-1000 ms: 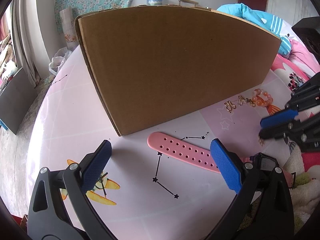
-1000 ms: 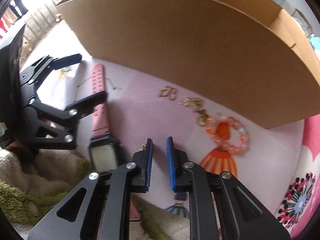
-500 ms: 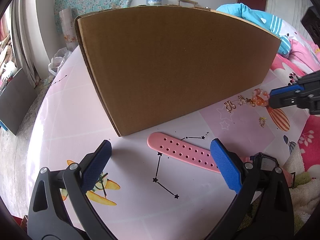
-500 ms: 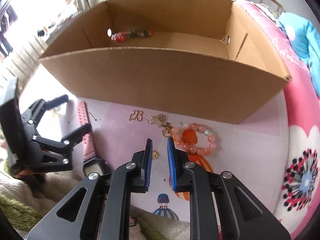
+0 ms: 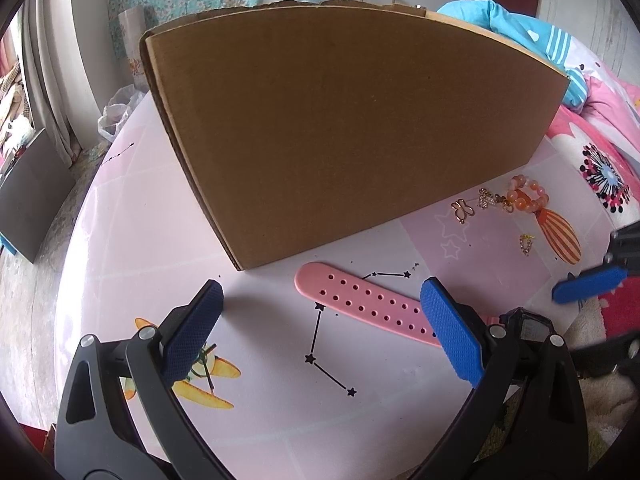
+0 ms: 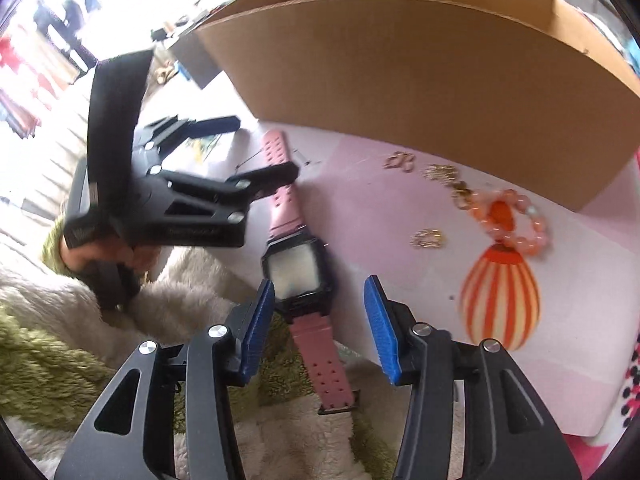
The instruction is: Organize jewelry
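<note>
A pink-strapped watch with a black square case lies half on the pink mat, half on a fuzzy blanket. My right gripper hovers over the case. Its jaws are opening, and the case's lower part sits between the blue pads without touching them. In the left wrist view my left gripper stands open over the watch's strap, holding nothing. An orange bead bracelet, a small gold charm and a gold butterfly lie in front of the cardboard box.
The box's tall front wall stands just behind the jewelry. A white and green fuzzy blanket covers the near edge. Pink bedding lies to the right. A hand grips the left gripper's handle.
My right gripper has swung from above the small gold charm over to the watch case, and its jaws have gone from shut to apart. The left gripper has stayed put.
</note>
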A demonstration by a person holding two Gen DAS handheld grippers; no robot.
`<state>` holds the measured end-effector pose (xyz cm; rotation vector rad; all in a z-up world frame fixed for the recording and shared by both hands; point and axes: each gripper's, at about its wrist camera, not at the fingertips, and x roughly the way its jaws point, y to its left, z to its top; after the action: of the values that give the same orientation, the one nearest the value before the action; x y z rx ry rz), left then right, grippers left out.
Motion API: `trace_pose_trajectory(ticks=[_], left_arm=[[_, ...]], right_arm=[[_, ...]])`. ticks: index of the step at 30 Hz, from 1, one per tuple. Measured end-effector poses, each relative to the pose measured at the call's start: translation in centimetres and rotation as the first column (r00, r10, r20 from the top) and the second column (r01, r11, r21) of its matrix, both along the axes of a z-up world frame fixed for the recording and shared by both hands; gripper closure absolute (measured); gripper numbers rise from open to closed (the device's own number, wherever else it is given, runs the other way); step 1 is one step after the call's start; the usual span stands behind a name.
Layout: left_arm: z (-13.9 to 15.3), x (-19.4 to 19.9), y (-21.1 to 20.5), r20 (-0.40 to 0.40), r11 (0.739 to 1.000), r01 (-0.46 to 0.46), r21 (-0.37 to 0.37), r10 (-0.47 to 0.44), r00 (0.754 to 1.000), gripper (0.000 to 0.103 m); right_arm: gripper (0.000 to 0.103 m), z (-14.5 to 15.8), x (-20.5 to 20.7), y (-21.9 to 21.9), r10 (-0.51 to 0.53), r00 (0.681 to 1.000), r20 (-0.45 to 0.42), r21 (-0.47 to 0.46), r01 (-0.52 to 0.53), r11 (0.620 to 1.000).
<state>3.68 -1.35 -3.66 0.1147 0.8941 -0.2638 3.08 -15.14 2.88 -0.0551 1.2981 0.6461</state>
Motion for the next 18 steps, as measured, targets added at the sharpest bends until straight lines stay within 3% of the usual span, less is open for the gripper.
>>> trace_pose_trajectory(ticks=[3,10,18], left_arm=[[0.0,0.0,0.0,-0.003,1.0,0.002,0.0,-0.002,1.0,0.007],[0.0,0.5,0.0,-0.021,1.0,0.014,0.003,-0.013,1.0,0.007],[0.1,0.6,-0.4,-0.02,1.0,0.007,0.003,-0.007,1.0,0.007]], right_arm=[[0.057,-0.4,-0.3,0.6,0.02,1.0,-0.006,-0.022,-0.02,1.0],[0.057,-0.9,-0.6,2.5,0.074,0.995,0.07,-0.089,-0.068,0.994],[0.057,-1.2,-2.4,4.6,0.146,0.976,0.163,-0.238,-0.105,0.966]])
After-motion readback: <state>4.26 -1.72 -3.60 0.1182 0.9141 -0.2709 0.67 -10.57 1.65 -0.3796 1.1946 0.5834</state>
